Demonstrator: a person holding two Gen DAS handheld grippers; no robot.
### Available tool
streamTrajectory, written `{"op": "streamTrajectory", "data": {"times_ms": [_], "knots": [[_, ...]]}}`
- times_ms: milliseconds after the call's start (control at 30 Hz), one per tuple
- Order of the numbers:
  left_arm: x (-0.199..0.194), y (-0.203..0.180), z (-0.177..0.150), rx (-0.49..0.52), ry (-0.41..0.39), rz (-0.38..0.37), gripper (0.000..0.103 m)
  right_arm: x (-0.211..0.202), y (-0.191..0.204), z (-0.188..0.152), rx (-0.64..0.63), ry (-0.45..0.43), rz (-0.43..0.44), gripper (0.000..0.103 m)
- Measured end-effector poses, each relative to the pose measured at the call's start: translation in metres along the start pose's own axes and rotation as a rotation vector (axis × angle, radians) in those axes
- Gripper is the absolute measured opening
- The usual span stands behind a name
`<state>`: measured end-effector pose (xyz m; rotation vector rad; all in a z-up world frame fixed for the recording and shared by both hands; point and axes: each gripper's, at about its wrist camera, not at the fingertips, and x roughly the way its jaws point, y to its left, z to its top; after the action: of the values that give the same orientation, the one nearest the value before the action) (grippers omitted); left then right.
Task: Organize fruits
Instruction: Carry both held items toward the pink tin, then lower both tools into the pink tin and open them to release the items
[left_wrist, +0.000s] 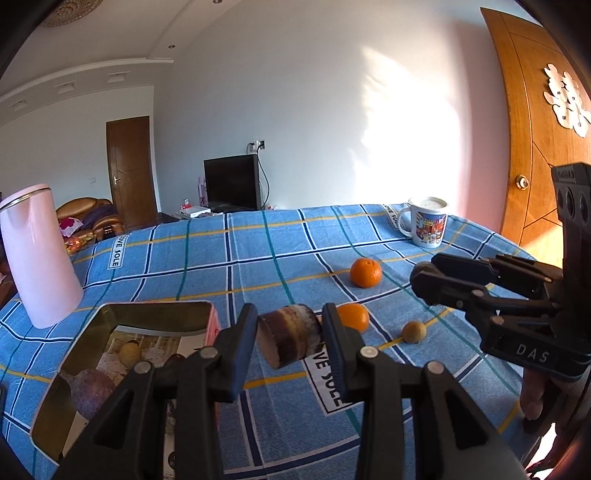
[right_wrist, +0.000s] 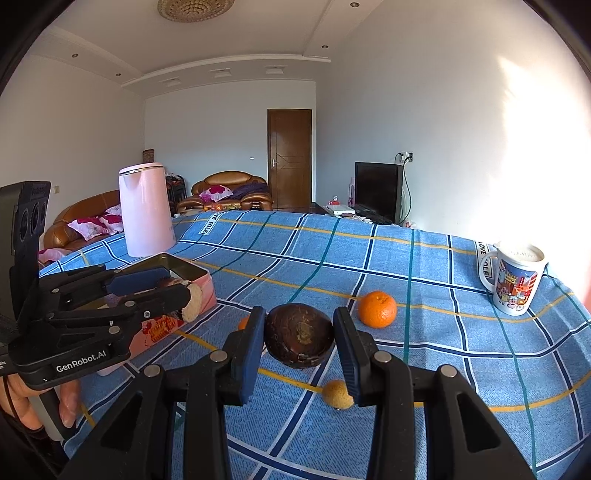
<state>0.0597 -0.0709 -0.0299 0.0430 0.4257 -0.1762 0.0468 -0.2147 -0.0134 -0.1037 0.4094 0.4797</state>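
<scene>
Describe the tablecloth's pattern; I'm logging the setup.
Blue tablecloth checked with navy, white, teal and yellow lines, clearest in the right wrist view.

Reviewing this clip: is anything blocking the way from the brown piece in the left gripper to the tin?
Nothing visible does. The left gripper holds the brown piece just right of the open tin, with only bare tablecloth between them. The oranges lie on the far side.

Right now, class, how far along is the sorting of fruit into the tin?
Done: some fruit already lies in the tin.
In hand: the left gripper clamps a cut brown piece; the right gripper clamps a round dark fruit.
Left: two oranges and a small yellowish fruit on the cloth.
</scene>
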Motion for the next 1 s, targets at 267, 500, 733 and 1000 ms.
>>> {"op": "streamTrajectory", "data": {"times_ms": [267,500,733,1000], "knots": [[-0.021,0.045,0.006,-0.067,-0.021,0.059,0.038,0.007,0.041,0.023,-0.075,-0.012,0.068,0.040],[-0.040,0.104,0.001,-0.136,0.000,0.164,0.038,0.027,0.084,0.035,-0.120,0.010,0.166,0.040],[-0.040,0.139,-0.021,-0.197,0.066,0.217,0.038,0.047,0.131,0.034,-0.169,0.043,0.258,0.040],[-0.043,0.144,-0.027,-0.209,0.088,0.209,0.038,0.069,0.172,0.023,-0.220,0.124,0.336,0.040]]}}
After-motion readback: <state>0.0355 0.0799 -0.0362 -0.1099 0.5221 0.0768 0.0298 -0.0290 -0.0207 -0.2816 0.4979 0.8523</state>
